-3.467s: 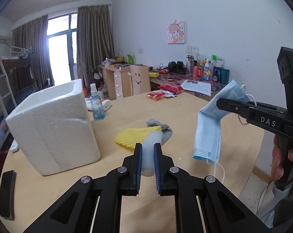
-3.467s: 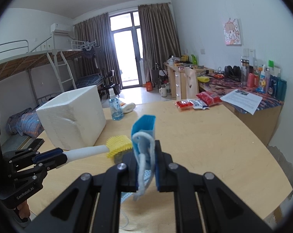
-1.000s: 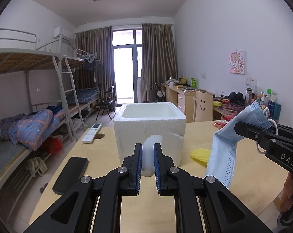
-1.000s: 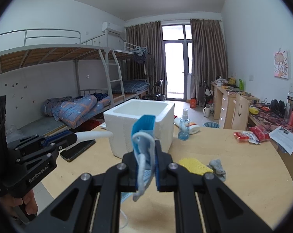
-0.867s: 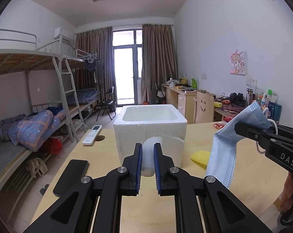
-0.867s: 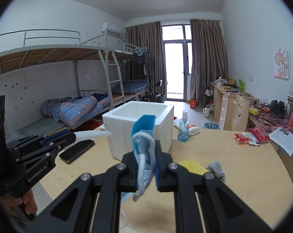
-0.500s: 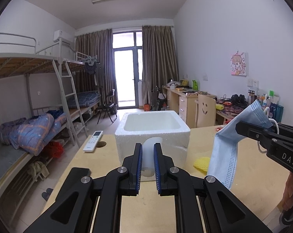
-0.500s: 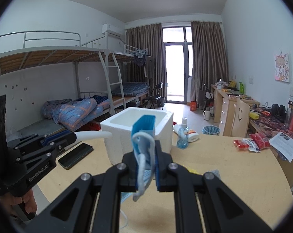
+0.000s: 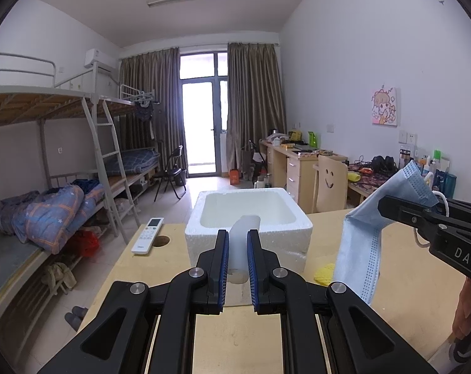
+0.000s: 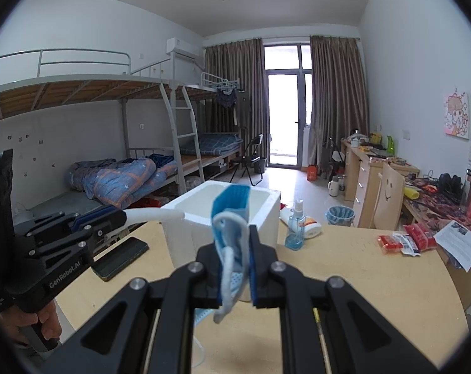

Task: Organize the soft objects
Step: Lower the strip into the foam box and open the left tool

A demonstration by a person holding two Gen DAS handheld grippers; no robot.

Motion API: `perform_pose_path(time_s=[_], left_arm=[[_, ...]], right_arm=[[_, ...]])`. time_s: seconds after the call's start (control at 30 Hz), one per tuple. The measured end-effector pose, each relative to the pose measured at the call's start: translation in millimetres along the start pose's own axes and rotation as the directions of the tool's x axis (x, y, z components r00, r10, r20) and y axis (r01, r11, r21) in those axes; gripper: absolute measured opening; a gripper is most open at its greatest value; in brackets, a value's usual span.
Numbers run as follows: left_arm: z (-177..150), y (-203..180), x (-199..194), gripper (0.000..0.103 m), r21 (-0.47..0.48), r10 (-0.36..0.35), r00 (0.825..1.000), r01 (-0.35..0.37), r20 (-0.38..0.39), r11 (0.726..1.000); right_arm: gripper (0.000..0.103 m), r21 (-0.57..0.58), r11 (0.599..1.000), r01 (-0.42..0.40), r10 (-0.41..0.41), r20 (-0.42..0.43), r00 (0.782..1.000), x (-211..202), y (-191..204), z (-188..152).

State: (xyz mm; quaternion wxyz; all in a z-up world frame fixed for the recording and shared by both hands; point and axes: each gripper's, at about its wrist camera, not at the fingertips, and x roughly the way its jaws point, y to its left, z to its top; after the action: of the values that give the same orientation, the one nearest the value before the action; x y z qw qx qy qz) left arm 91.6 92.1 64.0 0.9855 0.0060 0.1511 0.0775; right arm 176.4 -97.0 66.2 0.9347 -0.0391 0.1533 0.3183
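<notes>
My left gripper (image 9: 236,243) is shut on a white foam sleeve (image 9: 243,233) and holds it above the near rim of an open white styrofoam box (image 9: 248,218). From the right wrist view the sleeve (image 10: 156,214) reaches over the box (image 10: 232,218). My right gripper (image 10: 234,233) is shut on a blue face mask (image 10: 230,215), which hangs down at the right of the box in the left wrist view (image 9: 365,243). A yellow foam net (image 9: 324,272) lies on the table beside the box.
A wooden table (image 9: 238,336) carries a white remote (image 9: 147,231) by a round hole, a black phone (image 10: 120,258), a spray bottle (image 10: 295,227), red snack packets (image 10: 405,239) and a paper sheet. Bunk beds stand left, desks right.
Both grippers have risen and moved closer to the box, so more of its open inside shows. The foam sleeve now reaches over the box rim. Both grips are unchanged.
</notes>
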Motion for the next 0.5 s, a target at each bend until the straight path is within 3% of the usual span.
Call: perform_pose_path(time_s=[0.5], left_arm=[[18.3, 6.6, 35.1, 0.013, 0.004, -0.002, 1.0, 0.002, -0.012, 1.0]], right_arm=[[0.015, 0.002, 1.0, 0.007, -0.007, -0.011, 1.0, 21.0, -3.3, 15.8]])
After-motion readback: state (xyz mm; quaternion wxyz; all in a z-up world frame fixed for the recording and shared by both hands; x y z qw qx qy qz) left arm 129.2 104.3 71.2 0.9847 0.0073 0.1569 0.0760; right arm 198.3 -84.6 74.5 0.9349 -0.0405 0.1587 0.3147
